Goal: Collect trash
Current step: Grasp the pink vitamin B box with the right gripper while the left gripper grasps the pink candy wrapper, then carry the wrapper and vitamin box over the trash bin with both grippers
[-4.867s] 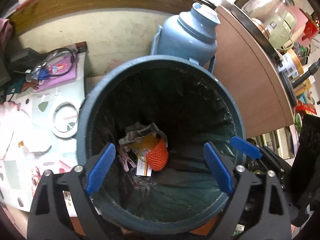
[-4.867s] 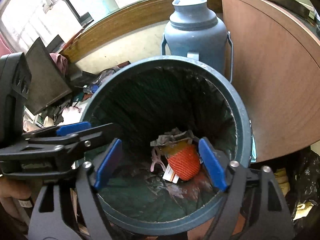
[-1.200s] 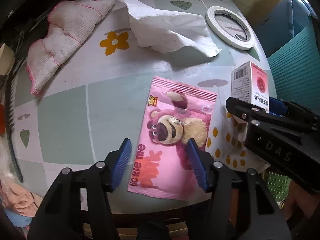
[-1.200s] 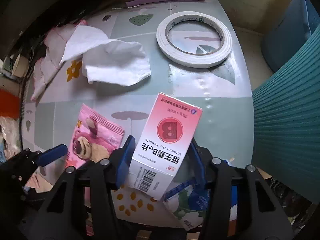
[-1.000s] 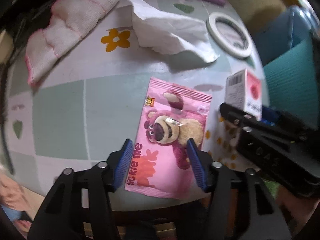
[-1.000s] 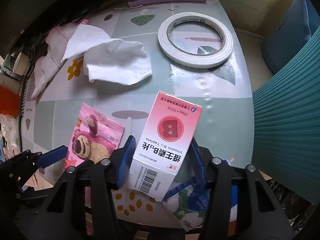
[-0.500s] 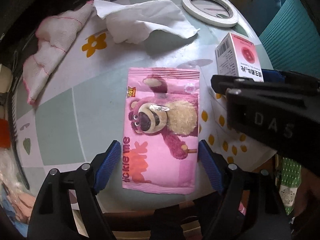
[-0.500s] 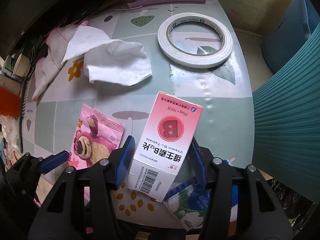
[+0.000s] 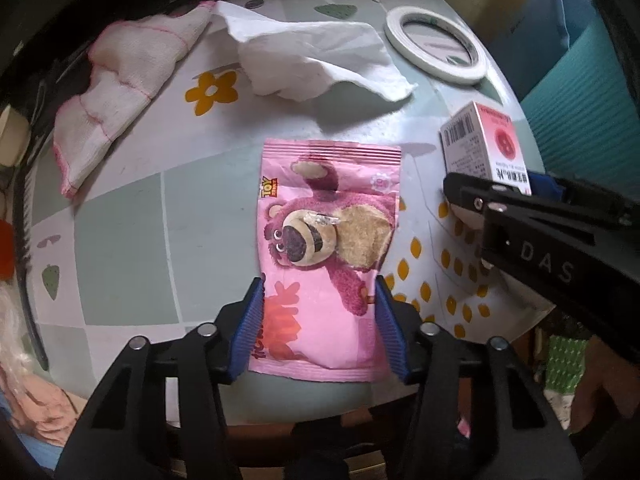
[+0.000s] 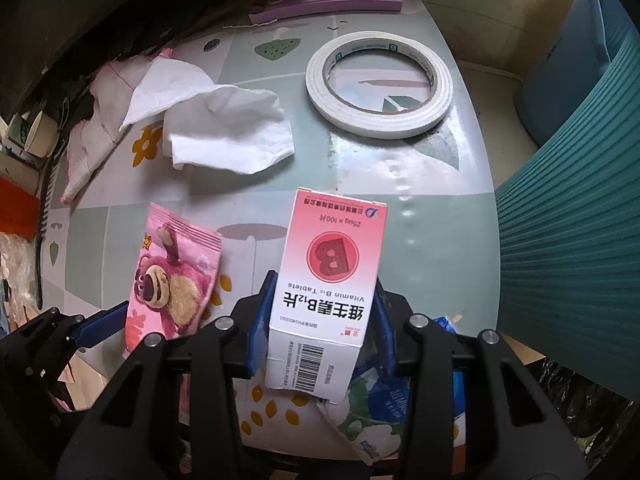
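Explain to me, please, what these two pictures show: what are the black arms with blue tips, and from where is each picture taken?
No robot is here. A person holds a hand tool in each hand, a gripper with two blue-padded fingers, and a wide-angle camera on each tool looks along them.

The left camera shows the left gripper. Its jaws have just been closing, and its pads now touch both edges of the pink snack packet, which lies flat on the table.

The right camera shows the right gripper. Its jaws have also been closing, on the pink vitamin box; the pads touch its sides.

Also on the table lie a white tissue, a roll of white tape and a white cloth with pink stitching.
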A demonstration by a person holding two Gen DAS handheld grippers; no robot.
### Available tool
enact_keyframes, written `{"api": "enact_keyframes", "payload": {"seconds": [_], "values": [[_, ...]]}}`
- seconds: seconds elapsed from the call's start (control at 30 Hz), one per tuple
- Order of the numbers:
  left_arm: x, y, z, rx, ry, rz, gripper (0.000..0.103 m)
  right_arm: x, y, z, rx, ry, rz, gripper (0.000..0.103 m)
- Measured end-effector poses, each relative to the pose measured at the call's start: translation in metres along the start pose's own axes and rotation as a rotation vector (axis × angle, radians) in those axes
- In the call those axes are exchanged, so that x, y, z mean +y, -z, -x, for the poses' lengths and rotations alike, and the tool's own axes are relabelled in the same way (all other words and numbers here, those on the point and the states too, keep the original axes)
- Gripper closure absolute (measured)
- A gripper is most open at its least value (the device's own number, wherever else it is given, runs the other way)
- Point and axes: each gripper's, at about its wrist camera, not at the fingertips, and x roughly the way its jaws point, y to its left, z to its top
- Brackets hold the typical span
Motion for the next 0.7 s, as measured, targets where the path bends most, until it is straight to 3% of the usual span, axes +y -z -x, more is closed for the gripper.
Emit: {"api": "enact_keyframes", "payload": {"seconds": [0.27, 0.7], "values": [[0.023, -0.005, 0.008, -0.013, 0.080, 0.029, 0.068, -0.003, -0.001, 0.007, -0.014, -0.024, -0.015, 0.060], [0.054, -0.015, 0.042, -0.055, 0.159, 0.109, 0.069, -0.010, 0.003, 0.055, -0.066, -0.083, -0.066, 0.060]]}}
